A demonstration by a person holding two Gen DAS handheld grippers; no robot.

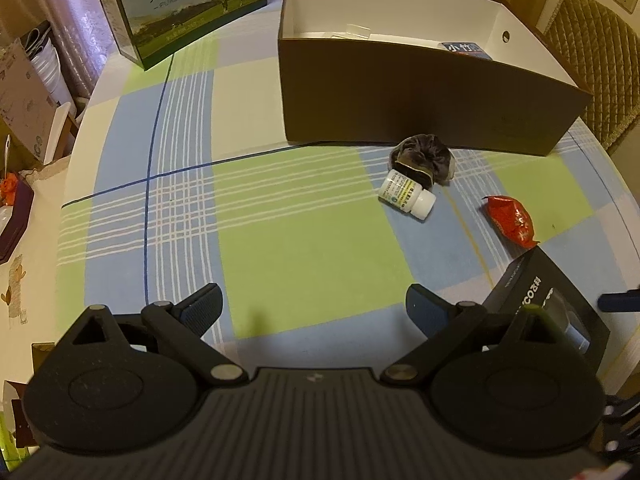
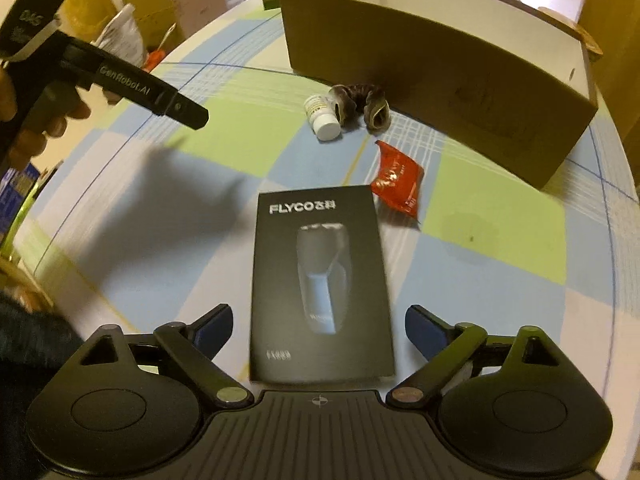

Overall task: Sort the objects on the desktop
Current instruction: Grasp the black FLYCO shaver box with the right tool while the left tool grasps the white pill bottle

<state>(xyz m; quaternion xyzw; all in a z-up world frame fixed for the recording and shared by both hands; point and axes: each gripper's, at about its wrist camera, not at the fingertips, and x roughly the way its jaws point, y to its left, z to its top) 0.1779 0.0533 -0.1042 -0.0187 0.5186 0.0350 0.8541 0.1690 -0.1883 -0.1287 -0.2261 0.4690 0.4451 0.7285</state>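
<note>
While hovering over bare checked cloth on the counter, left gripper spread wide, jaws holding nothing. Farther off: brown box, open-topped, a small blue packet inside by the near wall; against that wall's foot a dark scrunchie, and touching it a white pill bottle on its side. Just beside these, a red snack packet; at the right edge, a corner of the black shaver box.

From the right wrist: right gripper likewise wide and empty, jaws flanking the shaver box, which lies flat, near end between the fingers, untouched as far as can be told. Red packet at its far right corner. Left tool raised at upper left.

Risks, as judgement: flat box with low edges, so closing too high likely to skid over the lid; pushing forward apt to shove it into the red packet; bottle, lying down, liable to roll if nudged.
</note>
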